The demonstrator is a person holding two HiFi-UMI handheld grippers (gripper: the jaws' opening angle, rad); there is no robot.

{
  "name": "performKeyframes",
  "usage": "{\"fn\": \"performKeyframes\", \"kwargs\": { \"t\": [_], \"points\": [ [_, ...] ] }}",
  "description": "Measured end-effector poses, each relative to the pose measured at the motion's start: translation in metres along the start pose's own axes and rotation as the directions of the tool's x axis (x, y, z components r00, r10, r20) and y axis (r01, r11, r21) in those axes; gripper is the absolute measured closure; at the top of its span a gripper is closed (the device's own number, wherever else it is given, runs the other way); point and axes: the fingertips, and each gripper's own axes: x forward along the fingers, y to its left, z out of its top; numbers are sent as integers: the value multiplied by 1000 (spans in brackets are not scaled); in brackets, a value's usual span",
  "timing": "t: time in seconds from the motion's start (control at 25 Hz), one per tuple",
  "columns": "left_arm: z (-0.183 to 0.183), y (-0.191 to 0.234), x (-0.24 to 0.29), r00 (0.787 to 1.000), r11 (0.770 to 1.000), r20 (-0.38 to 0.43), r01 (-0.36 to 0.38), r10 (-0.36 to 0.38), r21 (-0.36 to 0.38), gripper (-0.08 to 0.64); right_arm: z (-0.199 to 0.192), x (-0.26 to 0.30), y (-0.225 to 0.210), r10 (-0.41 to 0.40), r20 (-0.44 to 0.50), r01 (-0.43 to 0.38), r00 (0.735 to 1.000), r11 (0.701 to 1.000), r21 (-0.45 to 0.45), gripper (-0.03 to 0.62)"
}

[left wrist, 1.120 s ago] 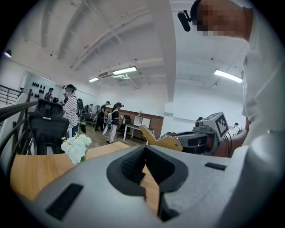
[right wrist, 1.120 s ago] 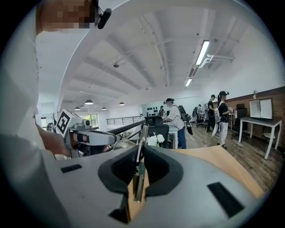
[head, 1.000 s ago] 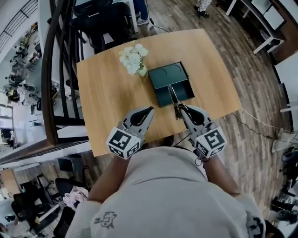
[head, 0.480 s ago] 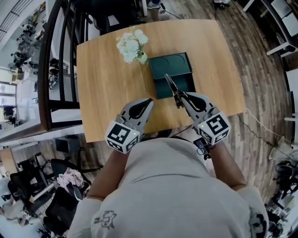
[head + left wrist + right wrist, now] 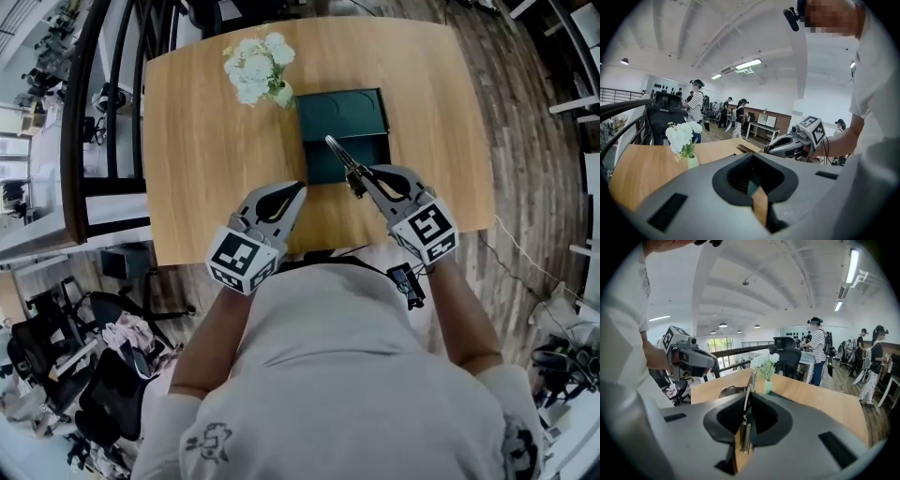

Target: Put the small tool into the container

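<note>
A dark green container (image 5: pixel 347 111) lies on the wooden table (image 5: pixel 206 141), with a flat far part and an open near compartment. My right gripper (image 5: pixel 360 180) is shut on a small metal tool (image 5: pixel 339 155), which slants up and to the left over that near compartment. In the right gripper view the tool (image 5: pixel 749 390) runs forward between the jaws of my right gripper (image 5: pixel 744 430). My left gripper (image 5: pixel 296 193) hovers over the table's near edge, left of the container, shut with nothing in it; its own view shows the jaws of my left gripper (image 5: pixel 753 199) meeting.
A small vase of white flowers (image 5: pixel 253 67) stands just left of the container's far corner. A dark railing (image 5: pixel 98 103) runs along the table's left side. Chairs and people stand in the room beyond. Bare tabletop lies left of the container.
The right gripper has carried the tool farther over the container, and its tip now reaches the divide between the two parts. The left gripper has kept its place by the near edge.
</note>
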Motion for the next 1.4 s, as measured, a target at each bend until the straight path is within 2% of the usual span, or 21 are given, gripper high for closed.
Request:
{"fn": "performKeyframes", "kwargs": {
  "t": [0.36, 0.8, 1.04, 1.24, 1.4],
  "points": [
    [-21, 21, 28, 999, 999, -35, -39, 38, -28, 555, -37, 39, -20, 86, -103, -88, 991, 996, -6, 558],
    [-68, 45, 51, 988, 995, -130, -89, 83, -43, 555, -80, 76, -40, 136, -184, -149, 973, 987, -58, 558],
    [-83, 49, 57, 984, 993, -155, -97, 86, -63, 555, -104, 88, -30, 187, -281, -232, 941, 963, -136, 557],
    [-93, 55, 62, 981, 992, -172, -102, 87, -78, 555, -124, 106, -29, 173, -352, -257, 920, 944, -206, 557],
    [-98, 55, 66, 980, 992, -180, -99, 83, -84, 555, -143, 123, -33, 163, -392, -264, 905, 939, -219, 555]
  ]
}}
